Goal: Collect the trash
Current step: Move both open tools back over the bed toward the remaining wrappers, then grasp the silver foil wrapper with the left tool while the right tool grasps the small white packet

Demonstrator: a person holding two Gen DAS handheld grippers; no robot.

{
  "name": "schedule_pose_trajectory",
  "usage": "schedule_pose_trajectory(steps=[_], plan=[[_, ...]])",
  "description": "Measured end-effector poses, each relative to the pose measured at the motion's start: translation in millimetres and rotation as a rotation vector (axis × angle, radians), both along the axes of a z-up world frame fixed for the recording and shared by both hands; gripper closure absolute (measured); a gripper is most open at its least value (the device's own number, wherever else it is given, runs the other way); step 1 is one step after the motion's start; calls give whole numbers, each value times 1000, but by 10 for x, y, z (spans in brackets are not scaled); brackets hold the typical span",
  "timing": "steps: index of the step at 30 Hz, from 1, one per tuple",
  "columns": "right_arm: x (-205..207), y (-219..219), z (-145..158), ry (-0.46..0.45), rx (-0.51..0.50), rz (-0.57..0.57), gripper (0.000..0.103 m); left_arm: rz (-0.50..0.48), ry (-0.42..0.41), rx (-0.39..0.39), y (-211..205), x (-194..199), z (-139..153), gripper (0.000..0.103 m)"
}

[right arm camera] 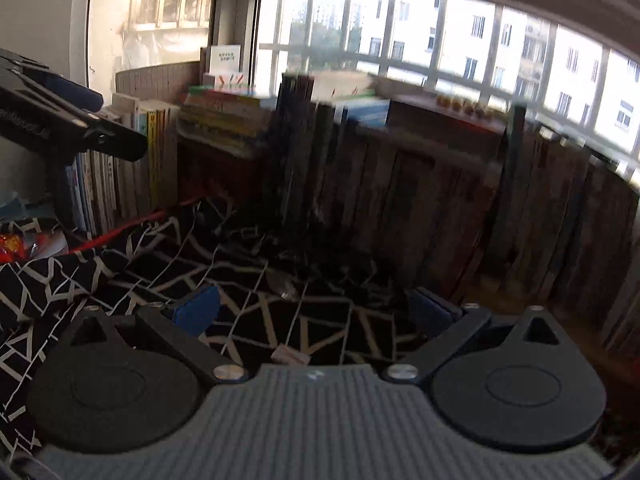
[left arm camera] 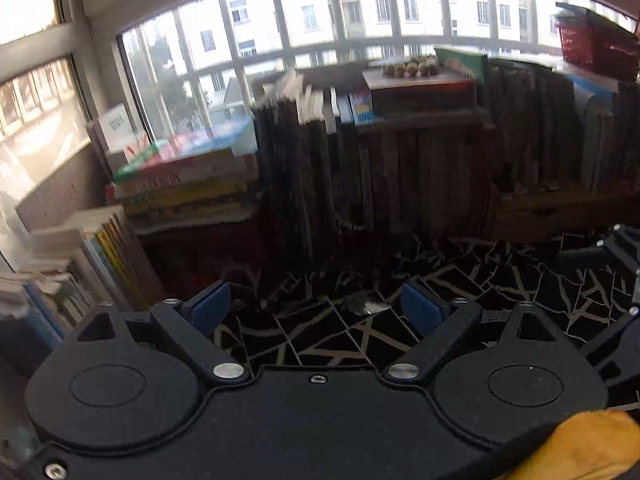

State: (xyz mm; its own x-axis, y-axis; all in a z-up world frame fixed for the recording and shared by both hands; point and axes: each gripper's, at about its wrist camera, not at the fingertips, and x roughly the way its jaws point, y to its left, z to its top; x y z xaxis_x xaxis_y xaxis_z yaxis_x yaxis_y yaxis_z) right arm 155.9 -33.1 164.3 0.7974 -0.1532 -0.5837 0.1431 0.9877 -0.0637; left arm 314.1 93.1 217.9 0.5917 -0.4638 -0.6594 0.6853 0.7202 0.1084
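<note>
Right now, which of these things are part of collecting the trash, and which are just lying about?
Part of the job:
- small crumpled clear wrapper on the black cracked-pattern cloth
- small pale scrap
- open left tongs

Just lying about:
- stacked books
- red basket

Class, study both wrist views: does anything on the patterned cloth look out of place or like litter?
Yes. A small crumpled clear wrapper lies on the black patterned cloth, ahead of the open left hand-held gripper. In the right wrist view, a small pale scrap lies nearer. Both look like stray litter.
</note>
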Motion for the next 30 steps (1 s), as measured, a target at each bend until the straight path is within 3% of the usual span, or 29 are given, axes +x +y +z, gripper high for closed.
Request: schedule_pose_trajectory(steps=[4, 6, 8, 14, 18, 22, 25, 30], plan=[[204, -201, -631, 90, 135, 46, 7, -45, 114, 41, -388, 299, -625, 14], [333, -271, -858, 89, 147, 70, 7, -26, 156, 61, -561, 455, -877, 14], [493, -327, -1035, 97, 153, 92, 9, -24, 211, 31, -697, 617, -1086, 14], [828, -365, -1472, 104, 113, 162, 12, -51, 247, 20, -1165, 911, -1684, 12], [921, -475, -1623, 108, 169, 133, 17, -50, 244, 15, -1351, 1009, -1963, 12], [947, -506, -1642, 92, 175, 131, 22, -18, 245, 73, -1436, 1100, -2176, 12], [922, -481, -1638, 83, 164, 156, 29, -30, 247, 29, -1416, 1111, -2239, 13], [827, -412, -1680, 58, 92, 166, 49, -31, 228, 19, -1412, 1151, -2303, 23]])
